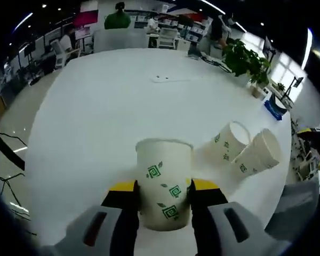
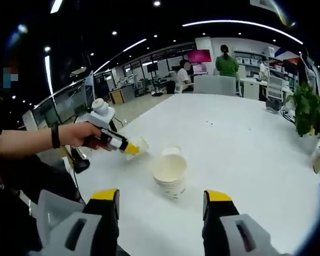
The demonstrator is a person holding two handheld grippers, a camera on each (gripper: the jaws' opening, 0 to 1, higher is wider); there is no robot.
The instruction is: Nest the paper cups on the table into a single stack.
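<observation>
A white paper cup (image 1: pixel 164 184) with green square prints stands on the white table (image 1: pixel 96 106), and my left gripper (image 1: pixel 164 200) is shut on its sides. To its right, two more cups (image 1: pixel 232 140) (image 1: pixel 261 152) sit side by side, mouths tipped toward the upper right in this view. In the right gripper view, a short stack of nested cups (image 2: pixel 169 173) stands in the middle of the table (image 2: pixel 245 138) with a single cup (image 2: pixel 171 151) just behind it. My right gripper (image 2: pixel 161 205) is open just short of the stack. A hand holds the left gripper (image 2: pixel 109 137) with its cup (image 2: pixel 138 145) left of the stack.
A potted plant (image 1: pixel 245 58) (image 2: pixel 309 114) stands at the table's far right edge. A small flat plate (image 1: pixel 162 78) lies in the tabletop farther back. The person's arm (image 2: pixel 26 141) reaches in from the left. Office desks, chairs and people are beyond the table.
</observation>
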